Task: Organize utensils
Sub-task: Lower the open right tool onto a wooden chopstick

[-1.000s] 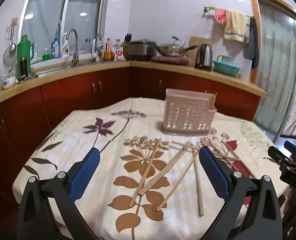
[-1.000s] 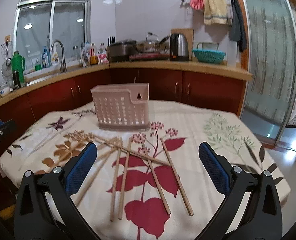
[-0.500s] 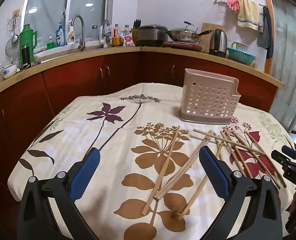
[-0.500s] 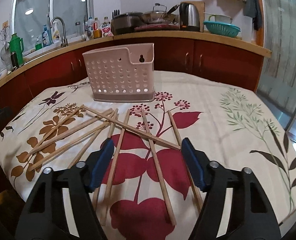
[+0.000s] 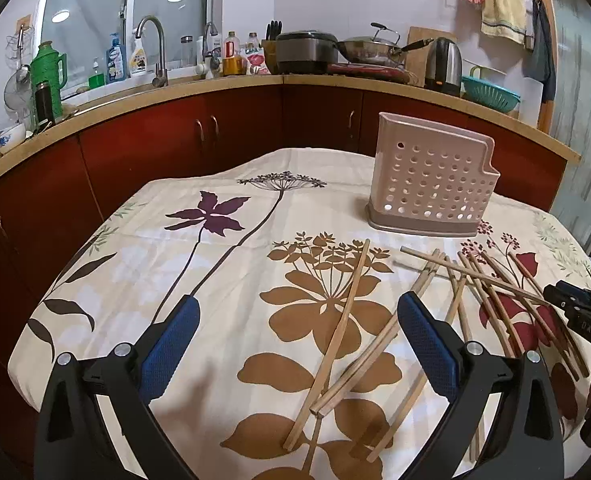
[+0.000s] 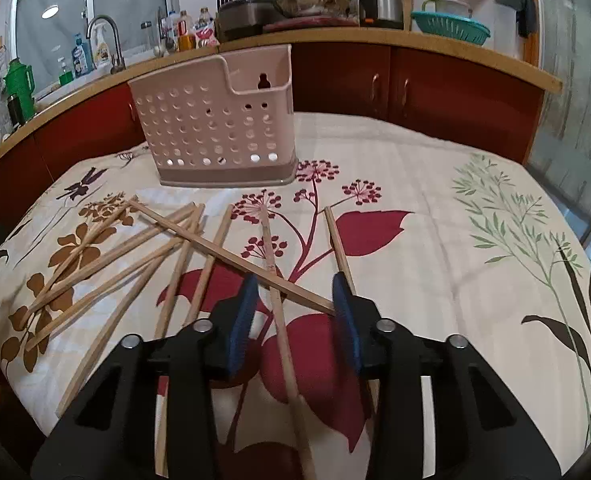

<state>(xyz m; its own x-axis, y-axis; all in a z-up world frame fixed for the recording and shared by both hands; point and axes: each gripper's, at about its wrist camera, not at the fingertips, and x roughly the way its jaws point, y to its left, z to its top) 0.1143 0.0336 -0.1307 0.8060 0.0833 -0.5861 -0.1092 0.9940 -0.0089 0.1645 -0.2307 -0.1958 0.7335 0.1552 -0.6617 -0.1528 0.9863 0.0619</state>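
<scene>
The right gripper has been closing around a chopstick on the table, not squeezing it yet. The basket is waiting behind. The left gripper is staying wide open, holding nothing.

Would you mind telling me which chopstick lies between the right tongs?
The pale chopstick running lengthwise between the right tongs, crossed by a diagonal chopstick; the others lie outside them.
</scene>
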